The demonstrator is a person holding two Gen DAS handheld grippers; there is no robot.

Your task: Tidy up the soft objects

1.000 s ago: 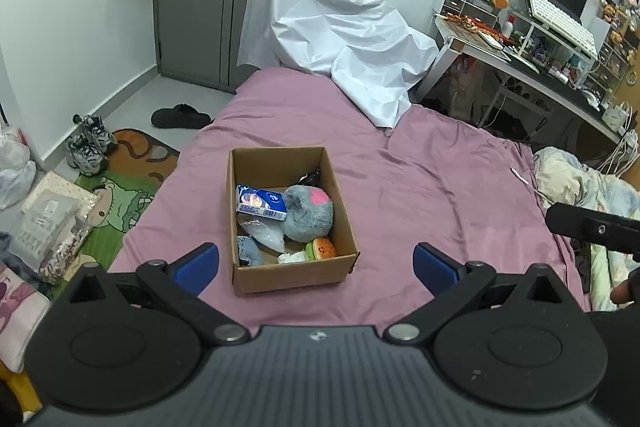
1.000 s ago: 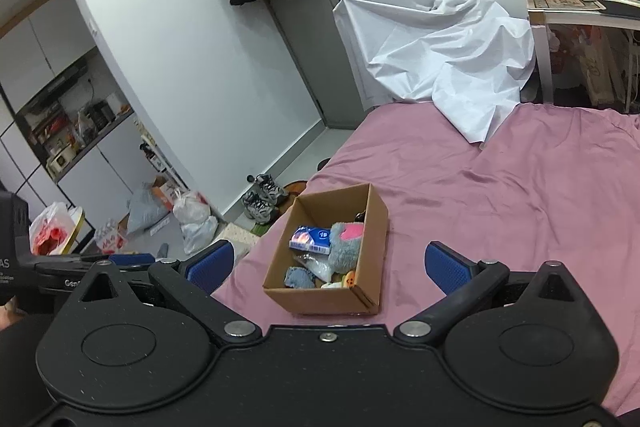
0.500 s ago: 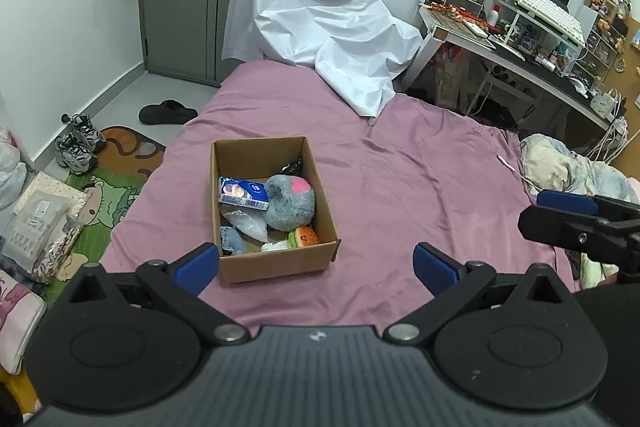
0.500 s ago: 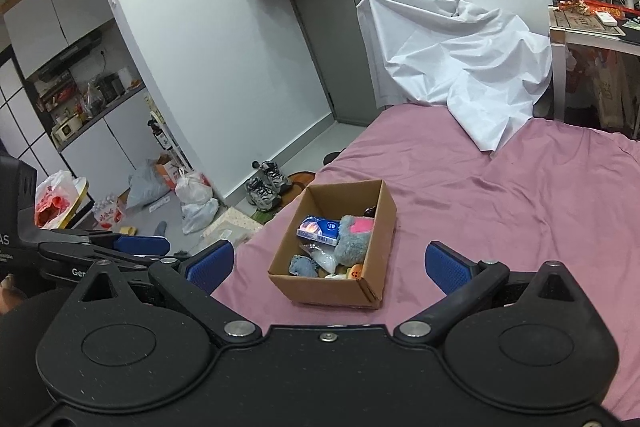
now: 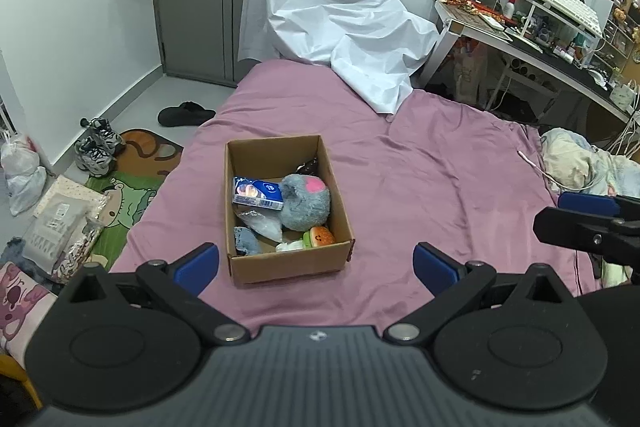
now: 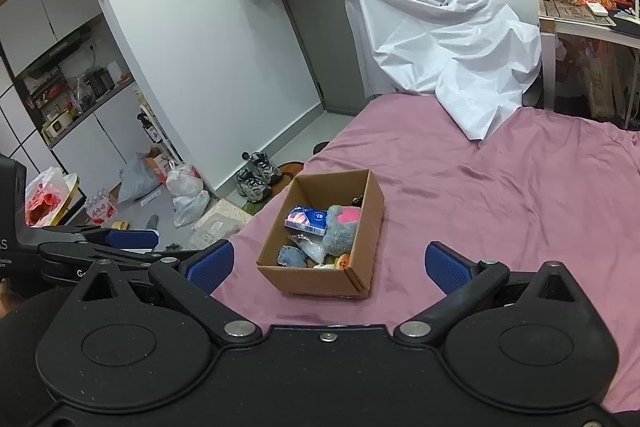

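Over the last second I have drawn both tools back and up from the cardboard box [image 5: 286,207]. In the left wrist view the box has slid leftward and then back toward centre, and the right tool [image 5: 588,223] has come further into the right edge of that view. I read this as a withdrawal to survey, with no pick yet begun.

Left to right: my left tool [image 5: 316,263] hangs above the near edge of the bed [image 5: 440,187], its blue pads spread wide with nothing between them. The box sits on the purple sheet just ahead of it, open-topped and upright.

Inside, from the left: a blue tissue pack [image 5: 258,193] lying flat, a clear plastic bag [image 5: 262,225] and a small blue-grey plush [image 5: 245,241] below it. A grey plush with a pink patch [image 5: 306,201] fills the middle. A burger-shaped squishy [image 5: 320,237] lies at the near right corner.

The right tool, seen from its own camera [image 6: 328,265], is likewise wide open and empty, short of the box. All soft items appear already gathered inside; nothing loose lies on the sheet.
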